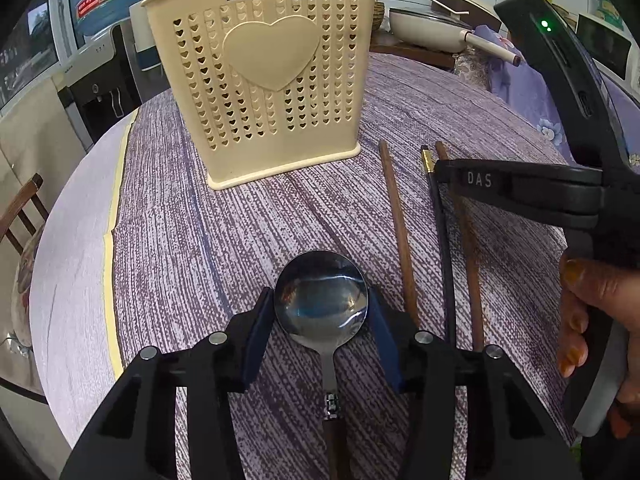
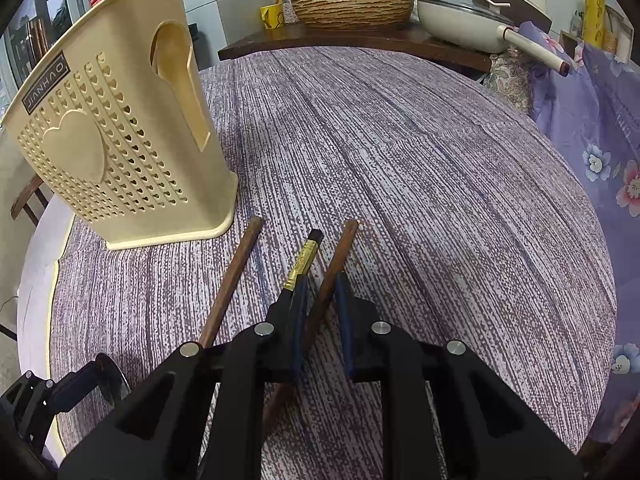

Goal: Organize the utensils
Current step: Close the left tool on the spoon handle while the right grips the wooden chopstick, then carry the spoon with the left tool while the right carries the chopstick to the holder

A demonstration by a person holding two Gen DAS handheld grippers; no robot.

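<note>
A cream perforated utensil holder (image 1: 264, 80) with a heart stands on the purple-clothed table; it also shows in the right wrist view (image 2: 120, 148). My left gripper (image 1: 320, 304) has its pads on both sides of a metal spoon's bowl (image 1: 320, 292), which lies on the cloth with its handle toward me. My right gripper (image 2: 322, 292) straddles a brown chopstick (image 2: 340, 256), with the jaws a little apart. A black gold-tipped chopstick (image 2: 306, 256) lies just outside its left finger. Another brown chopstick (image 2: 236, 276) lies further left.
A wooden shelf at the table's far edge carries a woven basket (image 2: 352, 4) and a cream pan (image 2: 460, 20). Floral purple fabric (image 2: 592, 128) hangs at the right. A water dispenser (image 1: 104, 92) and a chair (image 1: 24, 208) stand left.
</note>
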